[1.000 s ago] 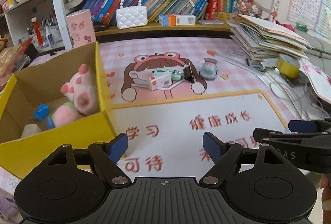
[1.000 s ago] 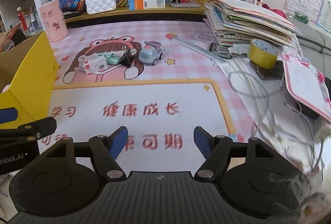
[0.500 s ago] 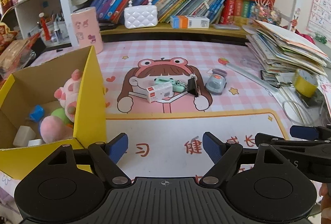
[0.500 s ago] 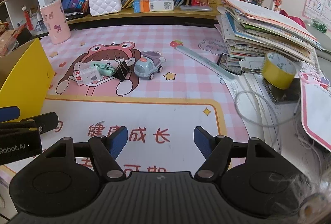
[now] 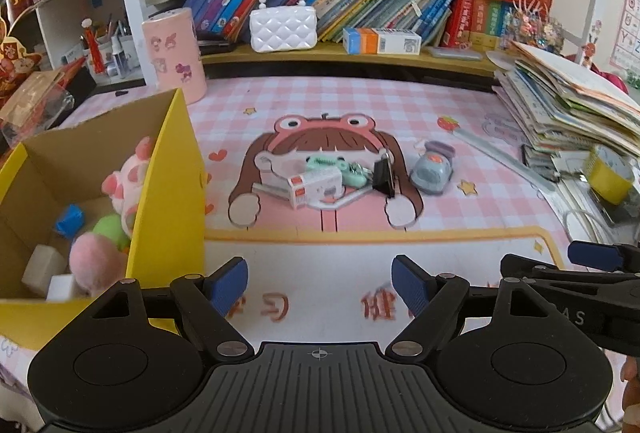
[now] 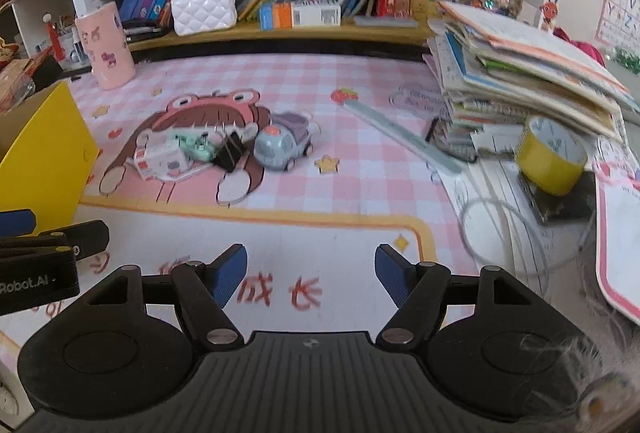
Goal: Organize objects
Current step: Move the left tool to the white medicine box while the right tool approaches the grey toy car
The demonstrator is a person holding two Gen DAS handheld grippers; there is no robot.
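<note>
Cluttered counter [image 5: 360,113] beneath bookshelves: both grippers, left [image 5: 320,283] and right [image 6: 311,275], hover wide and empty, toys [image 5: 320,181] loose right of the box [image 5: 168,193] awaiting sorting.

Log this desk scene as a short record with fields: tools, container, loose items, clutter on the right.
left tool: open, empty, above the mat's white panel
right tool: open, empty, beside the left one
container: yellow box at the left, holding a pink plush toy and small blocks
loose items: small white box, green clip, black binder clip, grey toy car, clustered on the cartoon girl print
right-side clutter: book stack, yellow tape roll, ruler
</note>
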